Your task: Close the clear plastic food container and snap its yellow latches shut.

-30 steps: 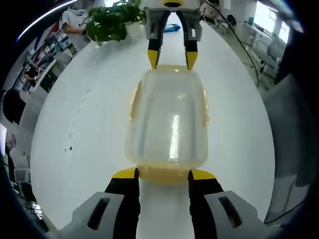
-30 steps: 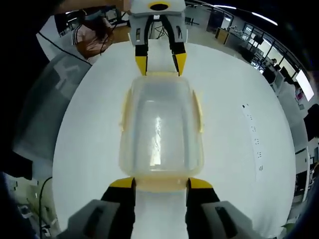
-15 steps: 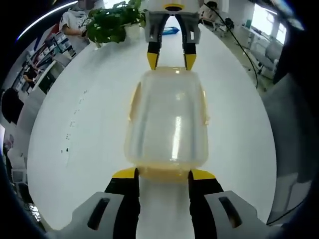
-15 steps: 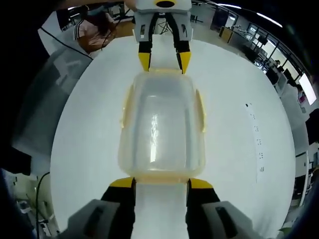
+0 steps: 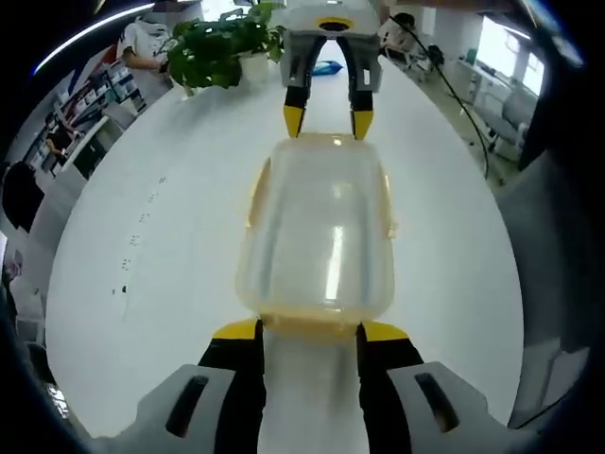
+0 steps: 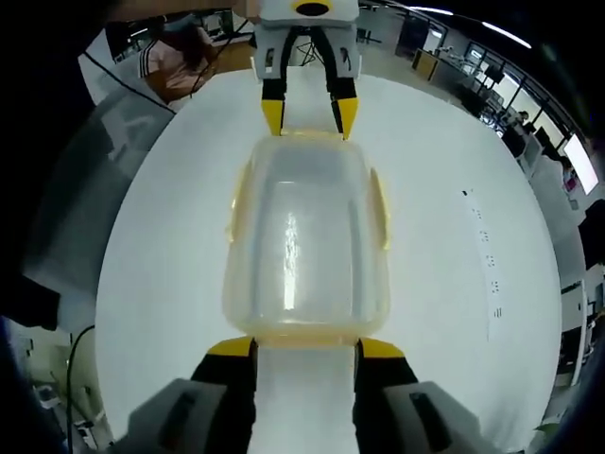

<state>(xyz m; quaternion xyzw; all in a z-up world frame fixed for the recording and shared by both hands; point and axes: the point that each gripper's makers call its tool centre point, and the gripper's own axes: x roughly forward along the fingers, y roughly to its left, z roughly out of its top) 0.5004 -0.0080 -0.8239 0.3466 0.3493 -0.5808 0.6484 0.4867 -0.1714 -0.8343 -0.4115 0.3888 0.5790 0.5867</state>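
Centrally on the white round tabletop (image 5: 142,236) lies the clear rectangular plastic food container (image 5: 319,232) with its lid seated on top and yellow latches along its rims. One yellow side latch (image 5: 255,194) and its opposite partner (image 5: 388,203) lie along the long sides in the left gripper view; whether they are snapped down cannot be told. The yellow end latch (image 5: 312,329) sits at the near short side, between the tips of the left gripper (image 5: 310,331), whose yellow-tipped jaws stand apart, flanking that end and just touching or just beside it. At the far short end, the right gripper (image 5: 327,121) faces in, its jaws likewise spread, tips at the container's corners.

From the right gripper view the container (image 6: 304,241) shows the same arrangement mirrored: the right gripper (image 6: 305,348) is parted around the near end latch, and the left gripper (image 6: 307,115) stands spread at the far end.

Beyond the far edge of the tabletop a green leafy potted plant (image 5: 222,47) stands. A small blue object (image 5: 326,68) lies near that edge. Small dark marks (image 6: 482,260) dot the tabletop towards one side.
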